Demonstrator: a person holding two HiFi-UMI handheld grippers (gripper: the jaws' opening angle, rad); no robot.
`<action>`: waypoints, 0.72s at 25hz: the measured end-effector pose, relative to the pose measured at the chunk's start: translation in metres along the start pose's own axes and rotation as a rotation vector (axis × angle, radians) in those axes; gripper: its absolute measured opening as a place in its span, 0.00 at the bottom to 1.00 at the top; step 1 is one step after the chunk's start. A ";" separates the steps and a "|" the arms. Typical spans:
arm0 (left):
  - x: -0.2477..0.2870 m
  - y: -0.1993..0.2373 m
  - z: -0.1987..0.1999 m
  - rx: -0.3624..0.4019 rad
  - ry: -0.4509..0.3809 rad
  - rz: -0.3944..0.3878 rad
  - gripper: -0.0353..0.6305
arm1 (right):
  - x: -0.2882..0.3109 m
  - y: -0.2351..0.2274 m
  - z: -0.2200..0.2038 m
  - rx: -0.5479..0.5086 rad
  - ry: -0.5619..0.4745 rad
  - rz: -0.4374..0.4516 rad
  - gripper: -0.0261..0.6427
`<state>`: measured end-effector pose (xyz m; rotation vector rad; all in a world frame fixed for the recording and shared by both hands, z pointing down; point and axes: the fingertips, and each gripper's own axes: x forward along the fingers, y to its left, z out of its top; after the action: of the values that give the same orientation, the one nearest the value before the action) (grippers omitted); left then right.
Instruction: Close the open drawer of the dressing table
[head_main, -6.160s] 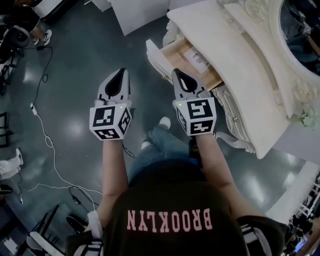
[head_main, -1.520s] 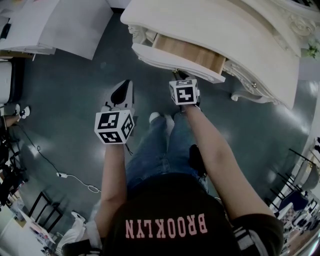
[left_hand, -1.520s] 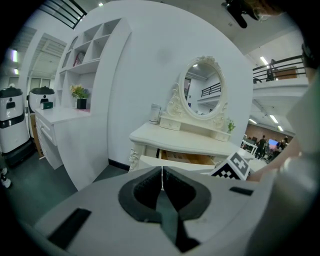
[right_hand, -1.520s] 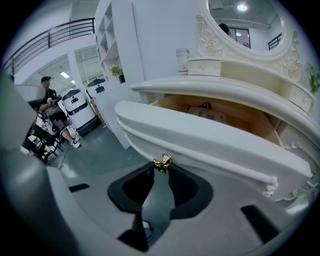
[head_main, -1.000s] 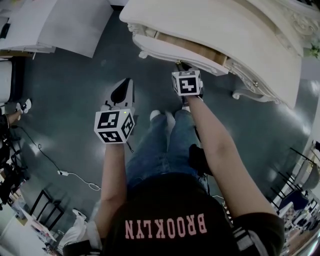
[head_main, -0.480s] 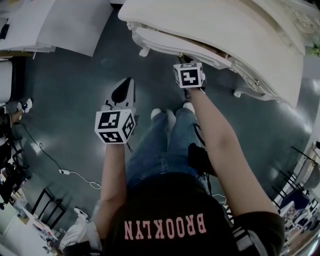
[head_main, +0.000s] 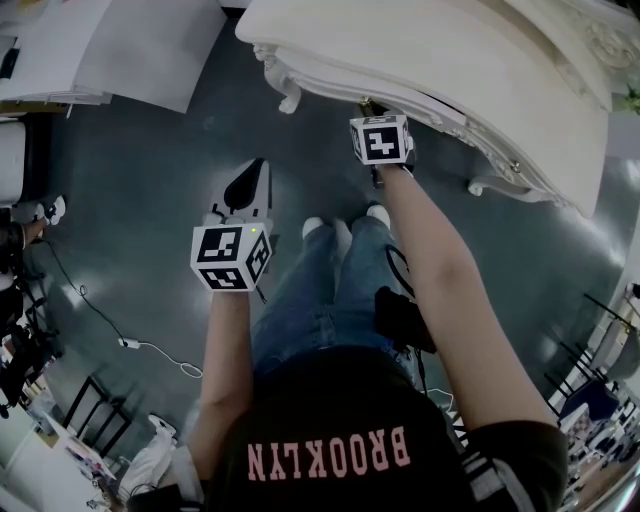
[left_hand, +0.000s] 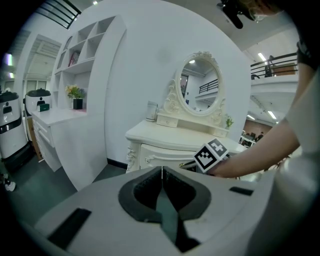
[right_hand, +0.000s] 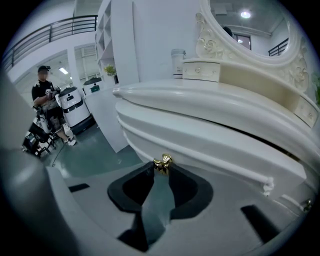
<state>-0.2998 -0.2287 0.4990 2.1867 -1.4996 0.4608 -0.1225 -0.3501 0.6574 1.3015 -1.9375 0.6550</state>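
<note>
The cream dressing table (head_main: 450, 60) fills the top of the head view. Its drawer front (head_main: 330, 85) lies in under the tabletop, and none of the wooden inside shows. In the right gripper view the curved drawer front (right_hand: 200, 145) carries a small gold knob (right_hand: 163, 162). My right gripper (right_hand: 161, 167) is shut on that knob, tips against the drawer face. In the head view its marker cube (head_main: 380, 138) hides the tips. My left gripper (head_main: 256, 168) hangs in the air left of the table, shut on nothing (left_hand: 161, 168).
An oval mirror (left_hand: 202, 92) stands on the tabletop. A white shelf unit (left_hand: 75, 115) stands to the left of the table. White panels (head_main: 130, 45) lie at the top left. A cable (head_main: 150, 355) runs over the grey floor. A person (right_hand: 47, 100) stands far off.
The drawer slid in under the tabletop until its wooden sides vanished. My right gripper went toward the table with the knob. The left gripper stayed put.
</note>
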 end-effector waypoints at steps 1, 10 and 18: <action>0.000 -0.001 0.000 0.002 0.002 -0.001 0.06 | 0.001 -0.001 0.001 -0.003 0.000 -0.001 0.16; 0.005 -0.007 0.000 0.038 0.021 -0.012 0.06 | 0.009 -0.014 0.011 -0.011 -0.011 -0.013 0.16; 0.008 -0.009 -0.002 0.065 0.032 -0.016 0.06 | 0.016 -0.023 0.018 -0.010 -0.026 -0.025 0.16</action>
<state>-0.2888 -0.2314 0.5030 2.2282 -1.4686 0.5437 -0.1104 -0.3809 0.6592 1.3322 -1.9399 0.6186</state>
